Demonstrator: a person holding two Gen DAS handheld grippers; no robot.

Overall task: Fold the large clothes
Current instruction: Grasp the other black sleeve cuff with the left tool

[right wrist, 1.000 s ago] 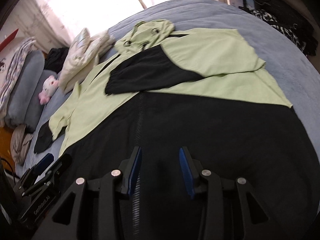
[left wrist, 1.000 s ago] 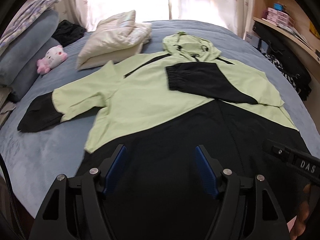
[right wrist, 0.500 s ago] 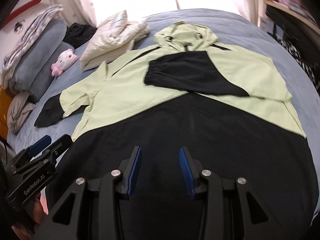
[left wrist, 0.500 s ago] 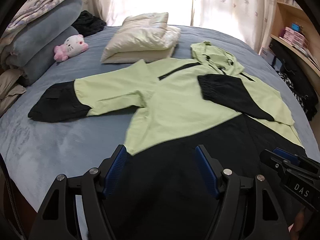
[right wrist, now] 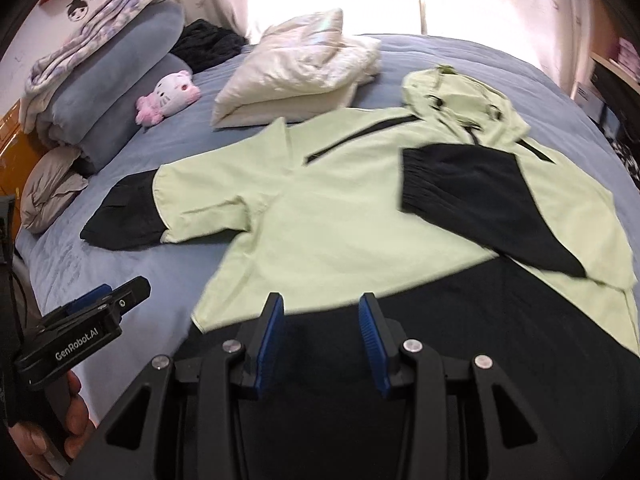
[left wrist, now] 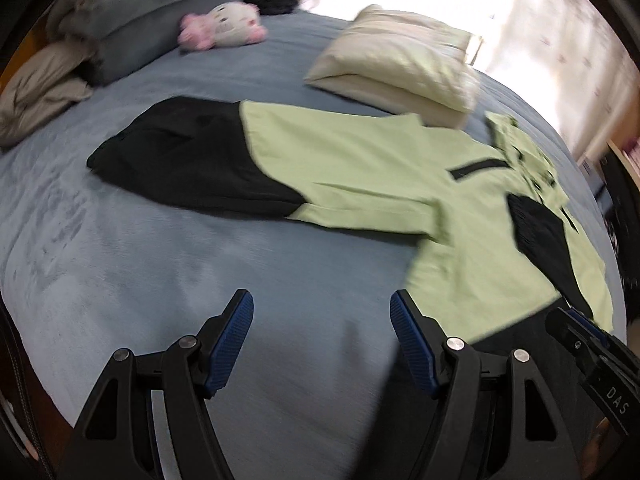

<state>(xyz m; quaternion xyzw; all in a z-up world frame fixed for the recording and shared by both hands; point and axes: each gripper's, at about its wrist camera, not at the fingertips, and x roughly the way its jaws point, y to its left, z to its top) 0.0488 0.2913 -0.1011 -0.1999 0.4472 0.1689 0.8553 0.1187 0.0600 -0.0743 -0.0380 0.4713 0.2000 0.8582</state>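
Observation:
A light green hoodie point(right wrist: 344, 200) with a black lower half and black cuffs lies flat on the blue bed point(left wrist: 168, 280). One sleeve point(right wrist: 472, 200) is folded across its chest. The other sleeve point(left wrist: 304, 168) stretches out sideways, ending in a black cuff point(left wrist: 188, 160). My left gripper point(left wrist: 320, 306) hangs open above bare bedspread, just in front of that outstretched sleeve, with nothing between its fingers. My right gripper point(right wrist: 321, 302) stands partly open over the black hem area point(right wrist: 480, 340), holding nothing. Each gripper shows at the edge of the other's view.
A folded cream quilt point(right wrist: 296, 80) lies behind the hoodie. A pink and white plush toy point(right wrist: 168, 96), stacked blue-grey pillows point(right wrist: 116, 92), a beige bundle point(right wrist: 52, 192) and dark clothes point(right wrist: 212, 46) crowd the far left. Curtains hang behind; shelves stand at the right.
Both grippers have swept left along the bed's near side. The left one has gone from above the black hem to above bare bedspread by the outstretched sleeve. Jaw gaps look unchanged.

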